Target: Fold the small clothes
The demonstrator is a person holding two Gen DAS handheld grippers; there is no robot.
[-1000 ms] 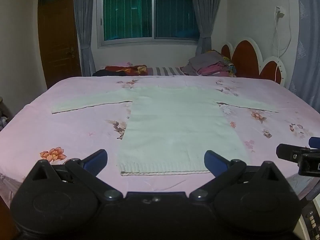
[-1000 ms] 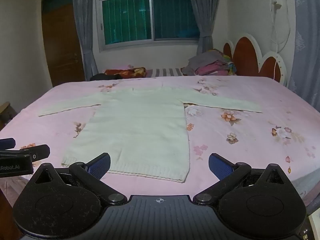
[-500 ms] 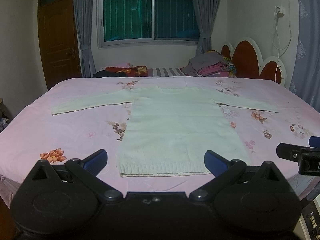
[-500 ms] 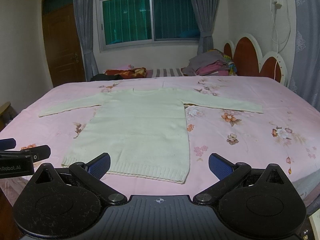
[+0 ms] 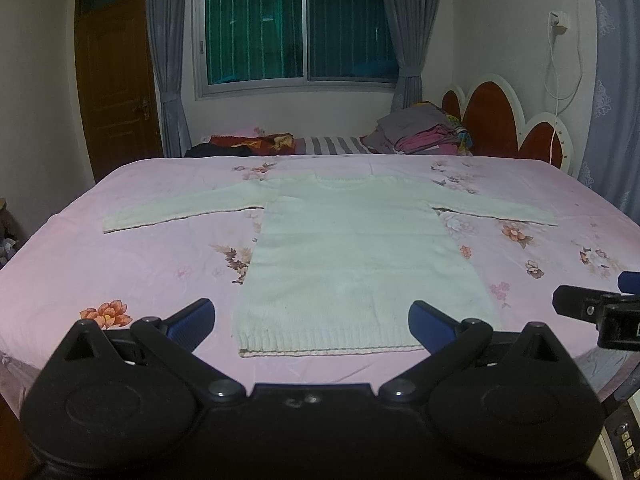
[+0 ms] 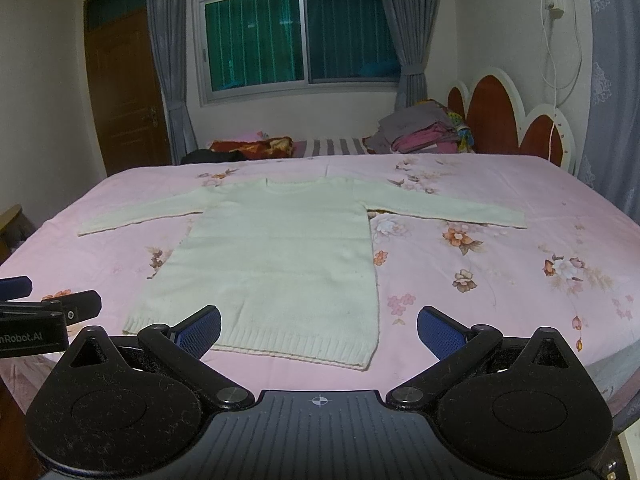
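A small cream knit sweater (image 5: 352, 248) (image 6: 280, 248) lies flat on the pink floral bed sheet (image 5: 120, 264) (image 6: 500, 264), both sleeves spread out sideways and the ribbed hem nearest me. My left gripper (image 5: 312, 316) hovers open just short of the hem, its blue pads on either side of it, holding nothing. My right gripper (image 6: 319, 324) is open too, above the hem's right corner, nothing between its fingers. Each gripper shows at the edge of the other's view: the right gripper (image 5: 596, 312) and the left gripper (image 6: 44, 312).
A pile of folded clothes (image 5: 420, 132) (image 6: 424, 128) sits at the far right by the red and white headboard (image 5: 504, 120). Dark and red bedding (image 5: 248, 144) lies at the far side under the window. A brown door (image 5: 116, 80) stands at left.
None beyond a slight drift of both cameras; the sweater lies as before and both grippers stay open.
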